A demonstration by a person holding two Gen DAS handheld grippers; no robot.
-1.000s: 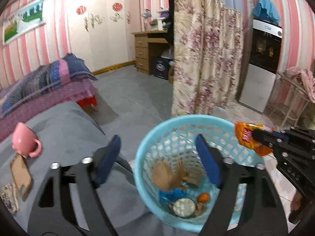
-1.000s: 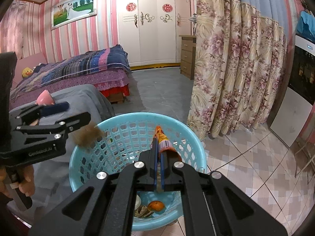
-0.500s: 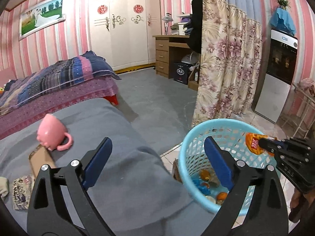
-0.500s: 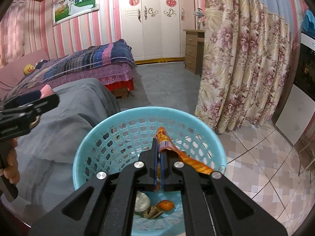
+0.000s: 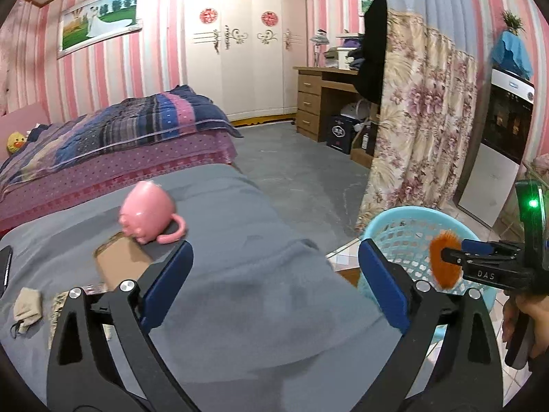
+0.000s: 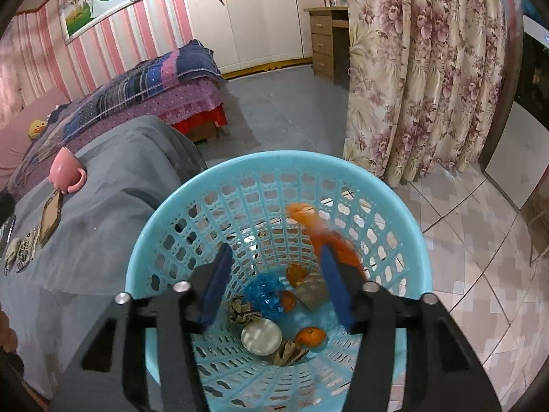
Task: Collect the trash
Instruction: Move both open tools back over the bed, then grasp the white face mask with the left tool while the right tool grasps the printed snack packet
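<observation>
A light blue mesh basket stands on the floor beside a grey-covered surface; it also shows at the right of the left wrist view. My right gripper hangs over the basket's mouth, its jaws opening. A blurred orange wrapper lies loose at the tip of its right-hand finger, with no pad pressing on it; the wrapper also shows from the side. Inside lie a blue crumpled wrapper, an orange and a white lid. My left gripper is open over the grey cover, holding nothing.
On the grey cover lie an overturned pink mug, a brown card, a beige cloth and a phone at the left edge. A bed stands behind, and a floral curtain hangs beyond the basket.
The right gripper's jaws, shut on the orange wrapper before, now stand apart and the wrapper is loose over the basket. My left gripper swung left, away from the basket and over the grey cover.
</observation>
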